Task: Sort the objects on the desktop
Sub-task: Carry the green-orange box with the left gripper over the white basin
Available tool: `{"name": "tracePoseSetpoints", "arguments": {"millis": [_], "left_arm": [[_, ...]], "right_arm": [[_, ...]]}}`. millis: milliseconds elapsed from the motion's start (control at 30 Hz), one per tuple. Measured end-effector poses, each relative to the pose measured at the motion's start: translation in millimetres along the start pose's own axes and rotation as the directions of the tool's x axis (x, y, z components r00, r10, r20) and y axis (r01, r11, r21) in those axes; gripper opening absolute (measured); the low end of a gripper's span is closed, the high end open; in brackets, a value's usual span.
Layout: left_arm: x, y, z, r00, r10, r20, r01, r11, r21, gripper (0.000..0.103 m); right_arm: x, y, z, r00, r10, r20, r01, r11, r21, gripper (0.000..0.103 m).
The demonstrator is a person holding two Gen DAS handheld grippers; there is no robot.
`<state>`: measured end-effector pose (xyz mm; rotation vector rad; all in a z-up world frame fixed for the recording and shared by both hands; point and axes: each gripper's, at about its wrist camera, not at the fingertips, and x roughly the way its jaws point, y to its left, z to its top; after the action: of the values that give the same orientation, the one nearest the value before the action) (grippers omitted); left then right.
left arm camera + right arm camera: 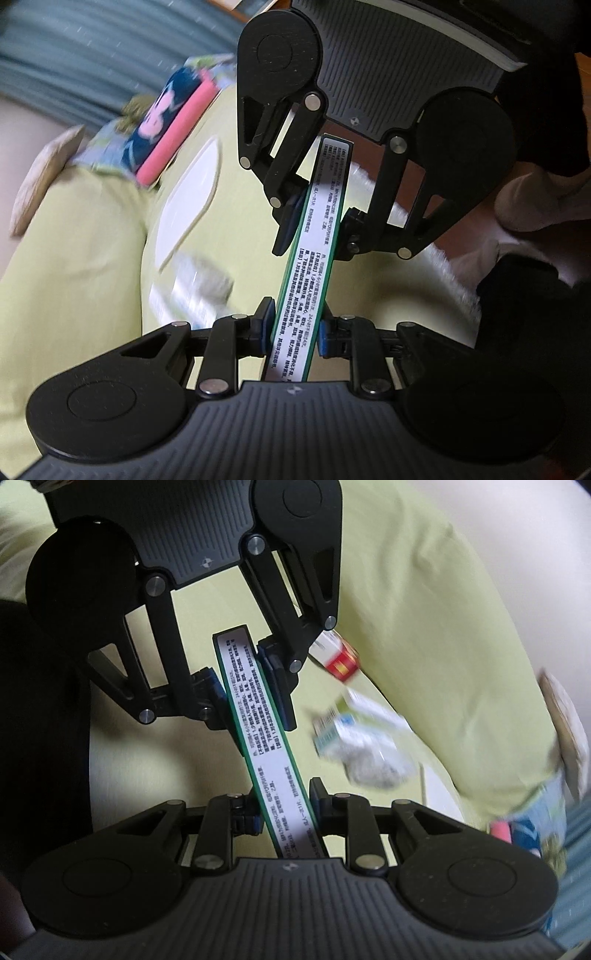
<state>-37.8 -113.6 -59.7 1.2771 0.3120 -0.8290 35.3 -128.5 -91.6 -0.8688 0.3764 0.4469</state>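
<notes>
A flat green-edged box [316, 254] hung over the yellow-green worktop [85, 258], clamped at opposite ends by the left claw [295, 328] and the right claw [282, 808], blurred packets [354, 746] lying at three o'clock.

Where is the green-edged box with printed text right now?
The green-edged box is held off the yellow-green cloth, centred in both wrist views, clamped at one end by the left gripper and at the other by the right gripper.

A yellow-green cloth [92, 258] covers the table, a teal pleated curtain [92, 48] hangs beyond its far edge, dim indoor light
</notes>
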Motion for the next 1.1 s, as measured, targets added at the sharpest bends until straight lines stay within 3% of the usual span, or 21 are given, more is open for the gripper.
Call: {"name": "tracePoseSetpoints", "arguments": {"millis": [300, 600, 1100], "left_arm": [[8.0, -31.4, 62.7, 0.993, -0.07, 0.097, 0.057, 0.99, 0.127, 0.026], [17.9, -57.7, 114.6, 0.975, -0.139, 0.176, 0.093, 0.965, 0.247, 0.026], [30.2, -100.2, 192.8, 0.903, -0.269, 0.336, 0.121, 0.908, 0.402, 0.026]], "right_arm": [[-45.3, -3.6, -53.4, 0.991, -0.081, -0.109, 0.094, 0.989, 0.118, 0.019], [-89.9, -1.3, -98.1, 0.966, -0.148, -0.211, 0.191, 0.961, 0.2, 0.019], [-155.1, -4.9, -158.6, 0.877, -0.213, -0.431, 0.346, 0.902, 0.258, 0.019]]}}
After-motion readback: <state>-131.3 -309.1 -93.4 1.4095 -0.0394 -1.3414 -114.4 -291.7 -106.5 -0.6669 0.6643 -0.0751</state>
